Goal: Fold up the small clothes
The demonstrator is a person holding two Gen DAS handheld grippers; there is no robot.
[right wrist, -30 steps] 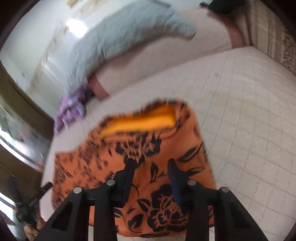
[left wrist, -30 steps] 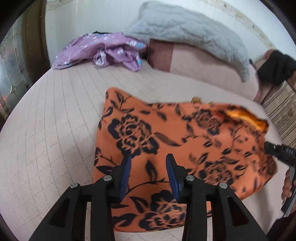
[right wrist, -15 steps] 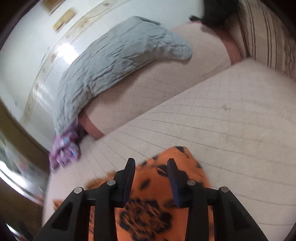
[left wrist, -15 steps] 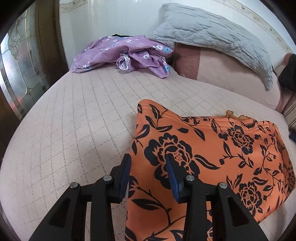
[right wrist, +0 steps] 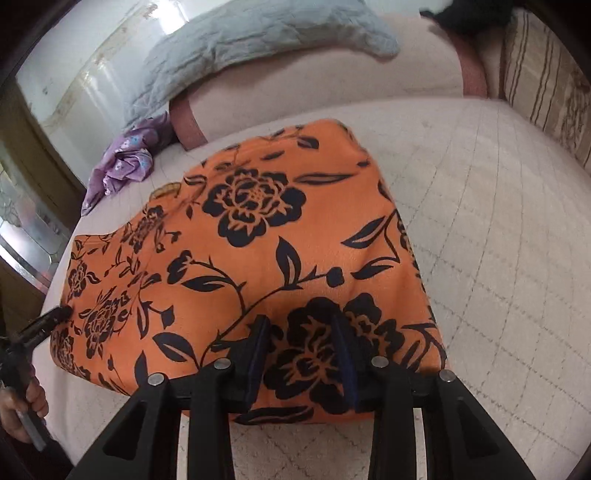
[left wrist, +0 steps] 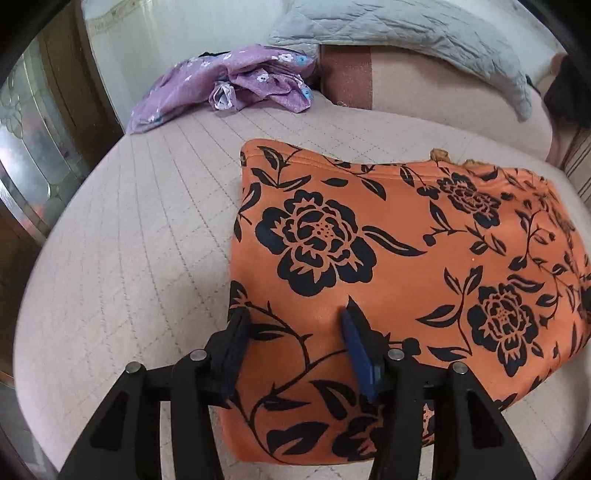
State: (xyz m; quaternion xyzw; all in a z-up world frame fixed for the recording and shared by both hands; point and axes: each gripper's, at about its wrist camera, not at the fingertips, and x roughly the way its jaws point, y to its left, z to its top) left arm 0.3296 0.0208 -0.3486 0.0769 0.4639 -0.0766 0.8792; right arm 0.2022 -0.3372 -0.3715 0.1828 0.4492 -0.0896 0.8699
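On a quilted pale pink bed cover, an orange garment with a black flower print lies folded into a flat rectangle. Nearest the lens, the left gripper sits low over the garment's near left edge; its jaws have just been opening and stand moderately wide, with flat cloth below them and nothing pinched. The right gripper hangs over the near right part of the same garment, its fingers set narrower, and whether they nip the cloth cannot be told. Seen from the right wrist, the person's left hand grips its tool at the far side. Beyond, a crumpled purple flowered garment lies near a grey quilted pillow resting on a pink bolster.
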